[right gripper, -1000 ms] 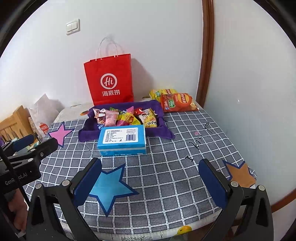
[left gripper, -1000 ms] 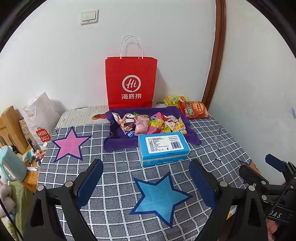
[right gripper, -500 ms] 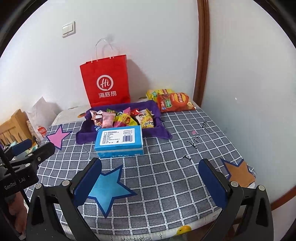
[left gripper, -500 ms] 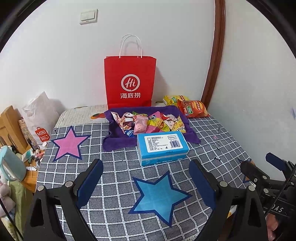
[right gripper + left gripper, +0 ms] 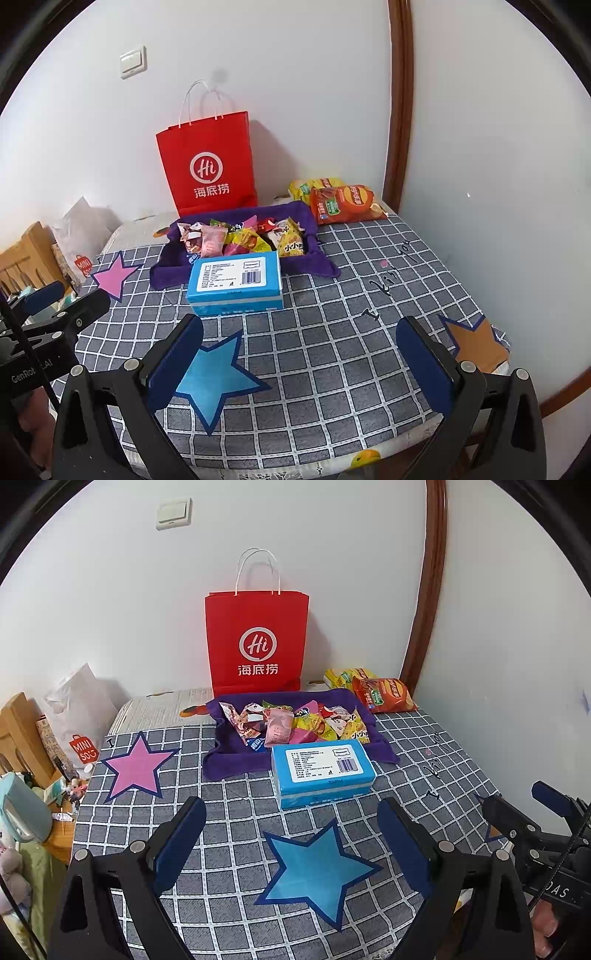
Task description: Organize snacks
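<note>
A purple cloth tray [image 5: 236,757] [image 5: 170,266] holds several small snack packets [image 5: 295,725] [image 5: 243,236] at the back of the checked table. A blue tissue box [image 5: 321,771] [image 5: 236,282] lies just in front of it. An orange chip bag [image 5: 384,696] [image 5: 343,203] and a yellow bag [image 5: 345,675] [image 5: 310,184] lie at the back right. My left gripper [image 5: 291,843] is open and empty, above the blue star [image 5: 317,871]. My right gripper [image 5: 299,365] is open and empty, over the table's front.
A red paper bag [image 5: 256,642] [image 5: 207,166] stands against the wall behind the tray. A pink star [image 5: 135,766] and an orange star [image 5: 476,341] are stuck on the cloth. A white Miniso bag [image 5: 79,716] and clutter [image 5: 22,805] sit at the left. The wall is close on the right.
Both grippers have drawn back slightly and the right one has tilted. Nothing on the table has moved. Both stay open.
</note>
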